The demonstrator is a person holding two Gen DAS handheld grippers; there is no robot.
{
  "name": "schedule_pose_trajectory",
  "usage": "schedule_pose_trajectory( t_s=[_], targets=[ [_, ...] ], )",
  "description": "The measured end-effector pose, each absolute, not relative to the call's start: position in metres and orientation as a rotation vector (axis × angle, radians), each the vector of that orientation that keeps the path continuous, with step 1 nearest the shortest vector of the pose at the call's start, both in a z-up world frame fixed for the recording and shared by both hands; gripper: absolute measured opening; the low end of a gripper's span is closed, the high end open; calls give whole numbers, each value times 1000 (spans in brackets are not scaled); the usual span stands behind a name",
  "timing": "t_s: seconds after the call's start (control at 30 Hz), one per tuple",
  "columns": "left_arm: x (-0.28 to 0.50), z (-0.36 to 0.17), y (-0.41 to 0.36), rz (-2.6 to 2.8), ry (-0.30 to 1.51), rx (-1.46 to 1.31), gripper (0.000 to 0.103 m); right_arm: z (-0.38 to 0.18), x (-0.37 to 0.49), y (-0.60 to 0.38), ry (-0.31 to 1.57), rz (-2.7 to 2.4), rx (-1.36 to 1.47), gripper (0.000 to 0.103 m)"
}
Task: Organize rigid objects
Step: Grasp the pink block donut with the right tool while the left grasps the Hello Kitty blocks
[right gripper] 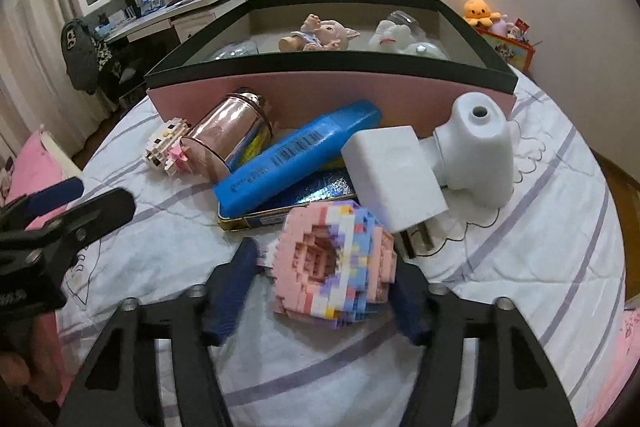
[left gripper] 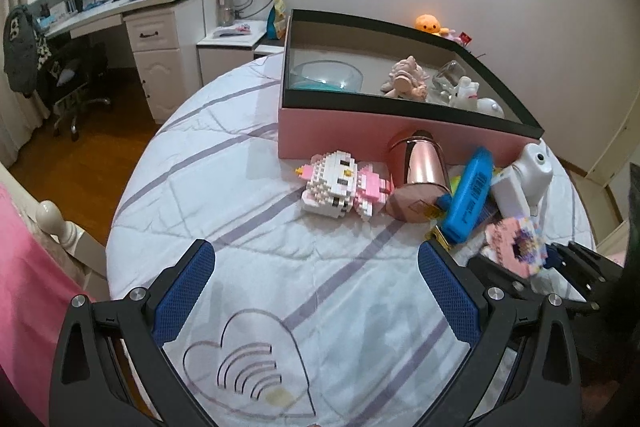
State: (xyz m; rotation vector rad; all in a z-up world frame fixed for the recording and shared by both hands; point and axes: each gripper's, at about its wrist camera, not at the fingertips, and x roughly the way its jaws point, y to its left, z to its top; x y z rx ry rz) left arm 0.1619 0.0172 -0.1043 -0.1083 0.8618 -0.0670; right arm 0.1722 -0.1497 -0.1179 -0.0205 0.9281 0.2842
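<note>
A pink and purple brick donut (right gripper: 332, 259) lies on the white bedsheet (right gripper: 520, 267), and my right gripper (right gripper: 324, 261) is shut on it, one pad against each side. The same donut (left gripper: 516, 243) shows at the right of the left wrist view. My left gripper (left gripper: 316, 251) hangs open over bare sheet, nothing between its fingers. Ahead of it lie a brick cat (left gripper: 336, 183), a rose-gold canister (left gripper: 420, 163), a blue case (left gripper: 472, 195) and a white camera-shaped toy (left gripper: 532, 167). Behind them stands the pink box (left gripper: 360, 135) with a black rim.
The box holds a doll (right gripper: 320, 35), a white toy (right gripper: 392, 35), a glass (left gripper: 448, 75) and a teal bowl (left gripper: 328, 77). A white block (right gripper: 392, 171) and a foil-topped tin (right gripper: 304, 199) lie near the donut. A desk (left gripper: 152, 11) and chair (left gripper: 68, 75) stand left, beyond the bed's edge.
</note>
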Motion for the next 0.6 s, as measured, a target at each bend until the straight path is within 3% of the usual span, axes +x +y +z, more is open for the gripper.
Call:
schedule_pose_trajectory(
  t_s=[0.6],
  targets=[
    [216, -127, -2, -75, 932, 18, 103, -113, 180, -165, 946, 311, 25, 60]
  ],
)
